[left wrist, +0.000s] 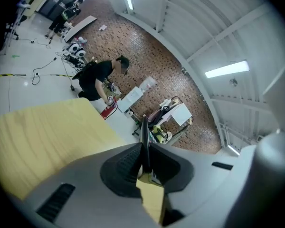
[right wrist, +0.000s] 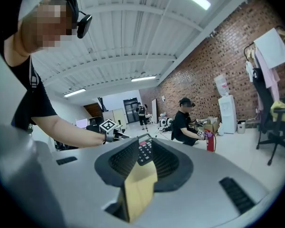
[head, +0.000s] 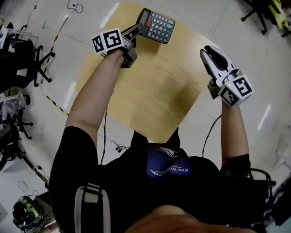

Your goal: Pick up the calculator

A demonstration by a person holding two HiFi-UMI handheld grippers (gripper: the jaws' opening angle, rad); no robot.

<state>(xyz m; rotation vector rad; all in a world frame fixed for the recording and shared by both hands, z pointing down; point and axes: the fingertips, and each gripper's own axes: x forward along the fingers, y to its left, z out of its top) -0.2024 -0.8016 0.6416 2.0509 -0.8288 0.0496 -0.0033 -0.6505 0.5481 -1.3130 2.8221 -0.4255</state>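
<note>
In the head view the dark calculator (head: pixel 157 25) with grey keys is over the far corner of the light wooden table (head: pixel 150 91), tilted. My left gripper (head: pixel 136 31) is shut on its near left edge. In the left gripper view the calculator (left wrist: pixel 145 141) shows edge-on as a thin dark strip pinched between the pads of my left gripper (left wrist: pixel 145 163). My right gripper (head: pixel 214 57) hovers apart at the table's right edge, with a narrow gap between its jaws and nothing in it. The right gripper view looks past my right gripper (right wrist: pixel 141 175) at the calculator (right wrist: pixel 143 151).
Office chairs stand on the floor to the left (head: pixel 19 57) and at the far right (head: pixel 262 4). Cables run across the floor beyond the table. A person in black (left wrist: pixel 99 77) crouches by a red extinguisher (right wrist: pixel 210 141) in the background.
</note>
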